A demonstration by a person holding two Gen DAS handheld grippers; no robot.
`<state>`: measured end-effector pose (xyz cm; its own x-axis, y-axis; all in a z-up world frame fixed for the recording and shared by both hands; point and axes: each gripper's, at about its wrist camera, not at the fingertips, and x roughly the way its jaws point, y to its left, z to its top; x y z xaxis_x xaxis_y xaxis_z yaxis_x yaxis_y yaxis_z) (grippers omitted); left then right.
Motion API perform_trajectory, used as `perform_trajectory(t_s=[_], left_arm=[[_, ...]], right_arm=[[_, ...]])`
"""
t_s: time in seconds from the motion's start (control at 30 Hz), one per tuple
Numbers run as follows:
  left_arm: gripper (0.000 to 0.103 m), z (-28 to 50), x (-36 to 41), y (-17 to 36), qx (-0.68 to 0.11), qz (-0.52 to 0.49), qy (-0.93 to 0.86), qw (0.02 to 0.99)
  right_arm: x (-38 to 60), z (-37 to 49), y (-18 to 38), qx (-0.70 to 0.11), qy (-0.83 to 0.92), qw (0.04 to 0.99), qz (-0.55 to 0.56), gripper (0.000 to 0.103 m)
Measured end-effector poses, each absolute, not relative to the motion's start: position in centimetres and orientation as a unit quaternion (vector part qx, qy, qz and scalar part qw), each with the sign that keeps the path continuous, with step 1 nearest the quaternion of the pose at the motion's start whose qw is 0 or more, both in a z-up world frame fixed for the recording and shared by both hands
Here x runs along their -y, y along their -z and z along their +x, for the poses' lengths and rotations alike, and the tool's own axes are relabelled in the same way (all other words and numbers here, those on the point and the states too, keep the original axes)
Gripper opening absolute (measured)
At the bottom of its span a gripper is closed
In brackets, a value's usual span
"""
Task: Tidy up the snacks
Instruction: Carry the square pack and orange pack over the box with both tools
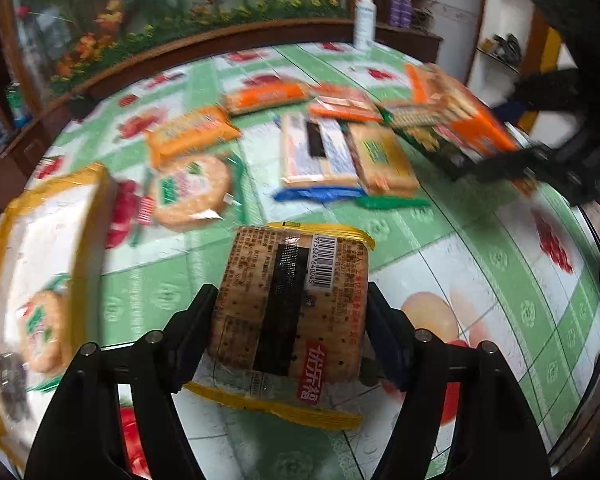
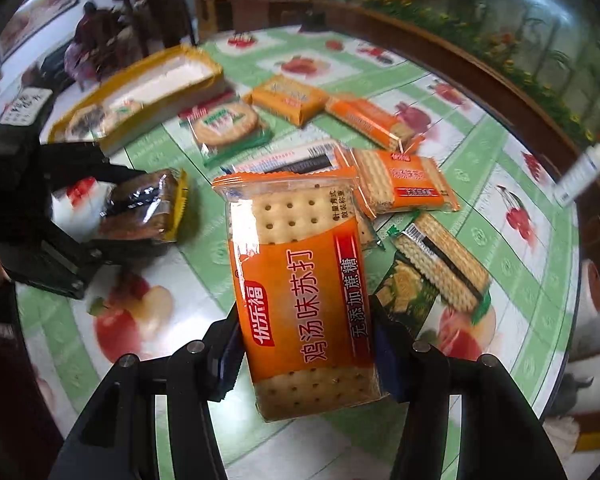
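A fruit-patterned green and white cloth is covering the counter (image 2: 204, 280), with a flowered glass panel running behind it. The left gripper (image 1: 292, 344) is pinching a brown cracker pack (image 1: 292, 304) with yellow ends, holding it above the counter. The right gripper (image 2: 308, 344) is clamping an orange soda cracker pack (image 2: 304, 288) upright between its fingers. Beyond them, more snack packs are lying scattered: a round cracker pack (image 2: 226, 124), several orange ones, and a green-edged sandwich biscuit pack (image 2: 444, 264). An open yellow-rimmed box (image 2: 140, 88) is sitting nearby.
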<state>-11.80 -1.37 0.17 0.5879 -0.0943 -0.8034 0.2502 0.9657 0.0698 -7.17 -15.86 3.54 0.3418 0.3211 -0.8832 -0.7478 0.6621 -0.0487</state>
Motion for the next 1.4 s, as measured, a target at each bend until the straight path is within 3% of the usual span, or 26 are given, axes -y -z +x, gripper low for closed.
perform_trajectory(t_s=[0.23, 0.53, 1.0, 1.4], left_arm=[[0.071, -13.3, -2.6, -4.0, -0.41, 0.047, 0.007, 0.911], [0.071, -15.5, -10.3, -5.7, -0.376, 0.014, -0.103, 0.921], [0.071, -16.8, -20.0, -2.8, -0.387, -0.042, -0.182, 0.903], [0.071, -16.4, -20.8, -2.4, -0.388, -0.046, -0.183, 0.902]], right_arm=[[14.6, -10.4, -7.0, -0.423, -0.356, 0.822, -0.137, 0.057], [8.5, -11.7, -6.0, -0.411, -0.383, 0.824, -0.072, 0.057], [-6.6, -9.7, -2.9, -0.423, -0.428, 0.795, -0.075, 0.056], [-13.4, -5.9, -2.1, -0.425, -0.424, 0.794, -0.094, 0.056]])
